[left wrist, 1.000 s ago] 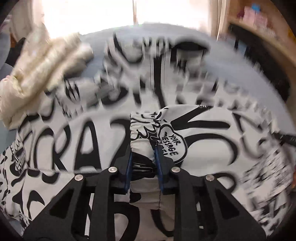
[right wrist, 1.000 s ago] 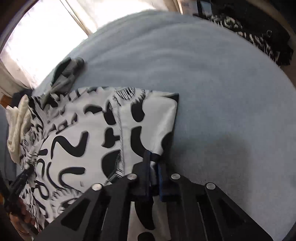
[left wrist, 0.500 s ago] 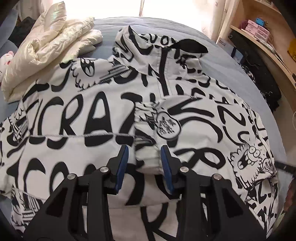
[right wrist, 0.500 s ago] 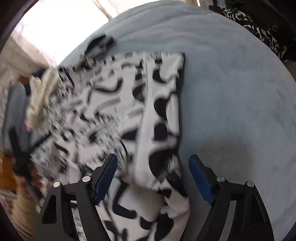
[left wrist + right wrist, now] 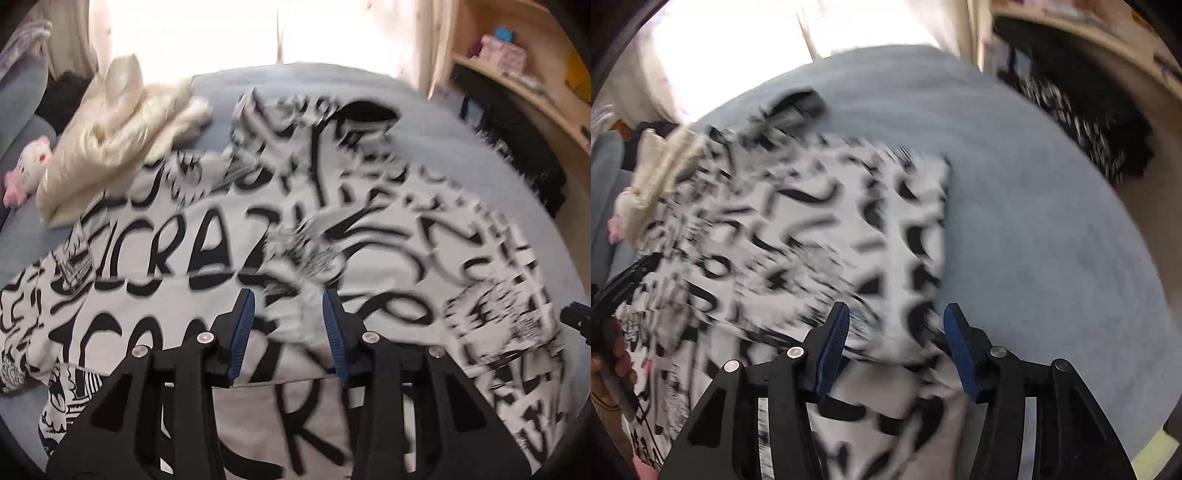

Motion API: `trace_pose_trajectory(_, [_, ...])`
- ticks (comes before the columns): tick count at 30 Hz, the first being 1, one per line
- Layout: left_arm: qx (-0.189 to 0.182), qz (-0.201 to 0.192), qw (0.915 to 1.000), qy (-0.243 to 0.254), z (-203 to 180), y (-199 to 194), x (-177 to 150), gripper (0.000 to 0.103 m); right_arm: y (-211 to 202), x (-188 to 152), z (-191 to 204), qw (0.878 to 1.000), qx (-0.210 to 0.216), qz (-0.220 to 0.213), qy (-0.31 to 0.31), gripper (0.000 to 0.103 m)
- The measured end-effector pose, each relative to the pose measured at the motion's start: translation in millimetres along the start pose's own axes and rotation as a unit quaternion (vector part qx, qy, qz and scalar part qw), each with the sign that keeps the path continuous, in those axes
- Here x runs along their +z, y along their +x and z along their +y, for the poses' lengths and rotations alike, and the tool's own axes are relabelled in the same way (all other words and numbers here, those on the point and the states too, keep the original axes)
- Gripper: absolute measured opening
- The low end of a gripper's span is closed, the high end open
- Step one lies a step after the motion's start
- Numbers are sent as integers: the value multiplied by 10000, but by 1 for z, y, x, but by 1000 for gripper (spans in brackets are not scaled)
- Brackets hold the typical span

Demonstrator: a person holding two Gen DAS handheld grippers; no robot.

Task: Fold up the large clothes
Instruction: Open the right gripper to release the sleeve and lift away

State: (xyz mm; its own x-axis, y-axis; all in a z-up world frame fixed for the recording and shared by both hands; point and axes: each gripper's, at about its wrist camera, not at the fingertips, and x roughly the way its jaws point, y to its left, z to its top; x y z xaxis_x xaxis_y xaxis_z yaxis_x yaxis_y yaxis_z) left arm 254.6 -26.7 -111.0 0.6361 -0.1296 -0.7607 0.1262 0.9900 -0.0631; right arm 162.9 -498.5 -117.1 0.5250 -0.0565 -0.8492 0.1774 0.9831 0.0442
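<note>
A large white jacket with black graffiti lettering (image 5: 177,258) lies spread on the bed. One sleeve (image 5: 369,229) is folded across its front. My left gripper (image 5: 288,306) hovers over the sleeve's cuff end with its jaws apart, and the blurred cloth lies below them, not pinched. My right gripper (image 5: 895,321) hangs over the jacket's right edge (image 5: 919,240); its jaws stand wide and are closing, with the cloth lying loose beneath them. The tip of the right gripper (image 5: 576,317) shows at the left wrist view's right edge.
The bed has a blue-grey cover (image 5: 1034,221). A cream puffy jacket (image 5: 110,140) and a pink-and-white plush toy (image 5: 26,170) lie at the far left. Dark clothes (image 5: 1089,122) sit under a wooden shelf (image 5: 517,85) on the right. A hand (image 5: 613,365) holds the left gripper.
The left jaws opened off the sleeve cuff and drew back. The right jaws, shut on the jacket's edge a second ago, let go, spread wide, then narrowed a little as they rose.
</note>
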Motion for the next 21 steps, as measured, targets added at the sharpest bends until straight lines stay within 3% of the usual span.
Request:
trace_pose_trajectory(2, [-189, -5, 9998, -7, -11, -3, 6, 35, -6, 11, 23, 9993, 364, -93, -73, 54])
trace_pose_trajectory(5, [-448, 284, 9986, 23, -37, 8, 9, 35, 9, 21, 69, 9921, 1245, 111, -139, 54])
trace_pose_trajectory(8, [-613, 589, 9964, -57, -65, 33, 8, 35, 32, 16, 98, 9884, 1458, 348, -255, 54])
trace_pose_trajectory(10, [-473, 682, 9966, -16, -76, 49, 1, 35, 56, 11, 107, 9852, 1535, 743, -181, 54])
trace_pose_trajectory(13, [-156, 879, 9960, 61, -78, 74, -14, 35, 73, -2, 84, 9899, 1135, 849, -36, 54])
trace_pose_trajectory(16, [-296, 814, 9960, -199, -58, 77, -17, 35, 64, -5, 39, 9978, 367, 489, 257, 54])
trace_pose_trajectory(17, [-325, 830, 9957, -261, -53, 77, -16, 35, 61, -6, 24, 9973, 401, 419, 442, 41])
trace_pose_trajectory(18, [-384, 866, 9949, -354, -47, 77, -16, 35, 55, -9, 2, 9929, 767, 434, 804, 30])
trace_pose_trajectory(21, [-484, 877, 9938, -487, -38, 74, -13, 35, 47, -17, -14, 9867, 1034, 455, 1167, 23])
